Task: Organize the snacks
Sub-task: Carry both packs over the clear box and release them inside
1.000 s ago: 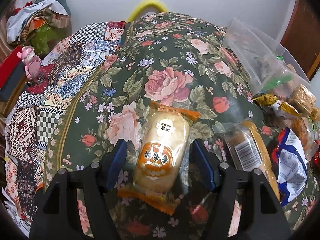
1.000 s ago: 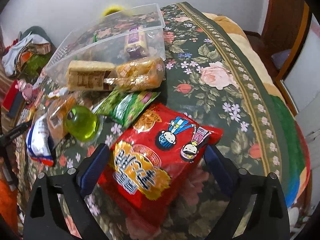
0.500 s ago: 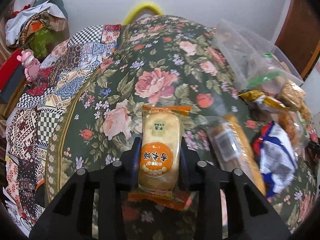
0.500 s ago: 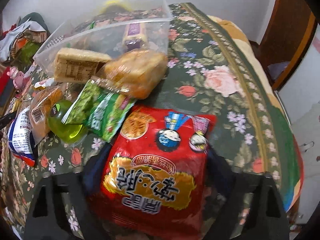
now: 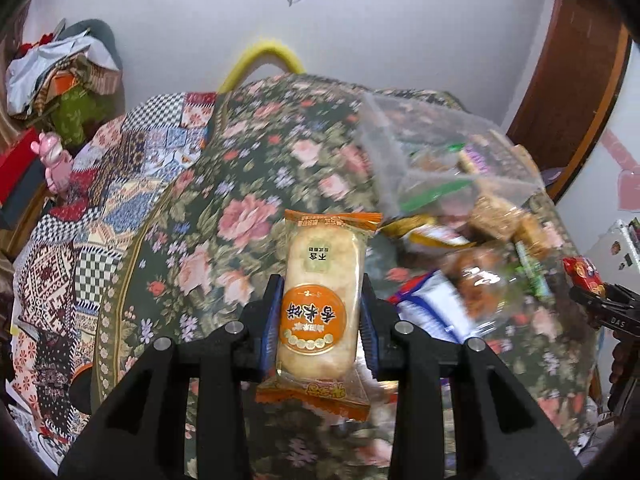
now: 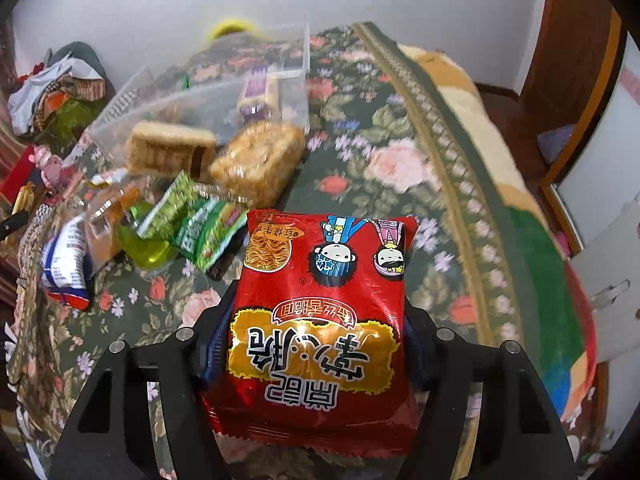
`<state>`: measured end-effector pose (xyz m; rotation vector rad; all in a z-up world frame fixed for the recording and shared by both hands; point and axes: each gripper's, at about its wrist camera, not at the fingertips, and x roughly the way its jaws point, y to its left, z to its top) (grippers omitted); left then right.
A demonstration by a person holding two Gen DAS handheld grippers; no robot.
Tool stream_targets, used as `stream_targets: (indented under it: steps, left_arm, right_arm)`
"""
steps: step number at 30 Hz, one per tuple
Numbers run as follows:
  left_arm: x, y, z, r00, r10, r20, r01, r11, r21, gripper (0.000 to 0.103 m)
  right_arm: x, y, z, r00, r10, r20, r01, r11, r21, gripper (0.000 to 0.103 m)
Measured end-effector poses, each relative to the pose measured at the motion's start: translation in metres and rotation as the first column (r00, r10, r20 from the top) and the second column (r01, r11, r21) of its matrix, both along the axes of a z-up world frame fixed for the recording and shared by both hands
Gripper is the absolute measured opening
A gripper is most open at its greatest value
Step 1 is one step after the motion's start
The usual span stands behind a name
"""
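Note:
My left gripper [image 5: 320, 304] is shut on an orange-and-clear rice cracker pack [image 5: 324, 264] and holds it upright above the floral blanket [image 5: 240, 184]. The jaws of my right gripper [image 6: 320, 320] are closing, and their blue pads press both sides of a red noodle snack bag [image 6: 320, 280] just above the blanket [image 6: 400, 168]. A clear plastic box [image 6: 208, 96] with a few snacks inside lies tilted at the back. It also appears in the left wrist view as a clear plastic box [image 5: 420, 152] at upper right.
Loose snacks lie between the box and my grippers: a green pack [image 6: 200, 224], a green jelly cup [image 6: 146, 244], two cracker blocks [image 6: 256, 160] and a blue-and-white pack [image 6: 64, 268]. A pink figurine [image 5: 54, 160] and a clothes heap [image 5: 60, 76] sit left. A wooden door frame [image 5: 568, 80] stands right.
My left gripper shut on the rice cracker pack and lifted it off the blanket. My right gripper narrowed onto the red bag and raised it slightly.

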<state>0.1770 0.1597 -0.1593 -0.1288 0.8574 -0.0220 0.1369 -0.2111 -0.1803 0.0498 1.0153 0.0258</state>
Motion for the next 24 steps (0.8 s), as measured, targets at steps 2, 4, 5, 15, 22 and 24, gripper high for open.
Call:
stream_targets:
  steps: [2, 4, 5, 15, 22, 24]
  left_arm:
    - [0.000, -0.008, 0.012, 1.000, 0.003, 0.026, -0.003, 1.000, -0.005, 0.035]
    - [0.001, -0.017, 0.023, 0.999, 0.001, 0.051, 0.000, 1.000, -0.017, 0.035]
    - [0.001, -0.021, 0.028, 0.998, 0.000, 0.064, 0.001, 1.000, -0.020, 0.035]
    - [0.024, -0.060, 0.061, 0.992, -0.021, 0.127, 0.023, 1.000, -0.019, 0.035]
    - [0.058, -0.079, 0.069, 0.990, -0.038, 0.139, 0.041, 0.999, -0.016, 0.035]
    - [0.069, -0.083, 0.068, 0.990, -0.045, 0.136, 0.047, 0.999, -0.016, 0.035]
  right_arm:
    - [0.002, -0.001, 0.010, 1.000, 0.009, 0.023, -0.009, 1.000, -0.003, 0.065]
    - [0.006, -0.002, 0.023, 0.998, 0.023, 0.061, -0.022, 1.000, -0.007, 0.065]
    - [0.009, -0.002, 0.029, 0.996, 0.031, 0.079, -0.031, 1.000, -0.004, 0.065]
    - [0.044, 0.006, 0.064, 0.973, 0.101, 0.206, -0.113, 0.992, 0.048, 0.065]
    - [0.071, 0.012, 0.072, 0.959, 0.121, 0.256, -0.147, 0.986, 0.084, 0.065]
    - [0.080, 0.014, 0.074, 0.954, 0.131, 0.268, -0.158, 0.984, 0.081, 0.065]
